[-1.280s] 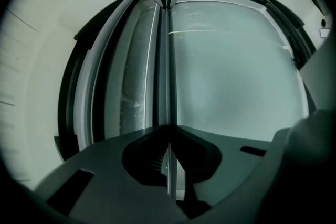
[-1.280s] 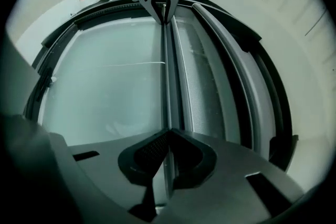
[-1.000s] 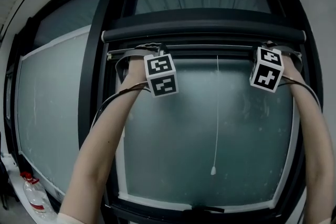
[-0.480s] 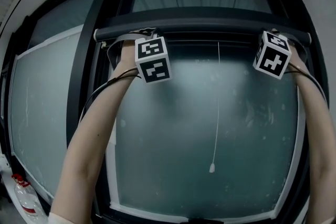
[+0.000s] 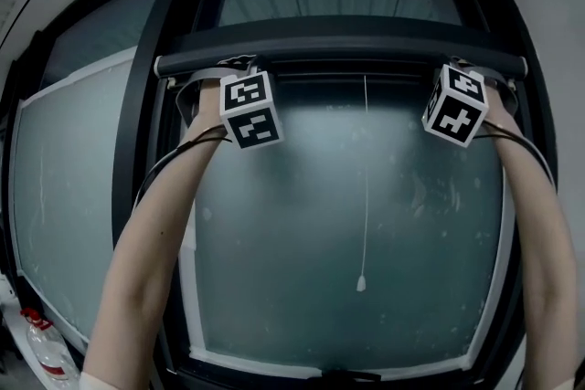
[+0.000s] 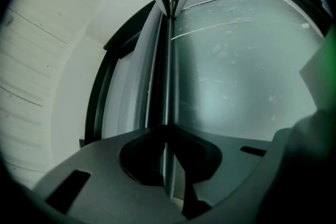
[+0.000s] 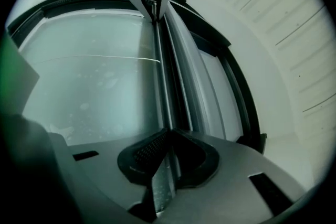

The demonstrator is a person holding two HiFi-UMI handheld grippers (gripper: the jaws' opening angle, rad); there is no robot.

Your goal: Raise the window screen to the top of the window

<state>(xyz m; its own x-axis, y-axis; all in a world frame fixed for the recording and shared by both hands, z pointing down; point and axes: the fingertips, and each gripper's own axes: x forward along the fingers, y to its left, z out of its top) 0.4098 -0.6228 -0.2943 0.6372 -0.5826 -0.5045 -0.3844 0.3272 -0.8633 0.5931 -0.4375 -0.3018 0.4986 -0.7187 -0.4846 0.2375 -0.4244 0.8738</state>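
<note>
— Frosted glass fills nearly everything ahead: a tall window frame (image 5: 144, 132) in dark metal, its large pane (image 5: 292, 224) pale and speckled. Where is the screen?

— Almost fully up. A dark roller housing (image 5: 343, 59) runs across the head of the opening, and the thin screen rail (image 6: 167, 71) sits just beneath it. I cannot make out any mesh below the rail, so I judge it is wound into the housing.

— And the white line down the middle?

— That is the pull cord (image 5: 365, 187), hanging free from the rail with a small toggle (image 5: 361, 284) at its end, well clear of both arms.

— How are the tools set?

— One towards each end of the rail. The left tool (image 6: 167, 128) has its jaws drawn nearly together, pinching the thin strip between the pads. The right tool (image 7: 169, 134) is the same, clamped on the rail's other end. Both point upward.

— So which step is this?

— The very end of the lift, I would say. Little or no travel looks left.

— What does the next move need?

— Ease the rail up evenly until it seats against the housing, keeping both ends level so it does not jam in the side tracks. Only then open the jaws, together, in case the rail drops back.
</note>
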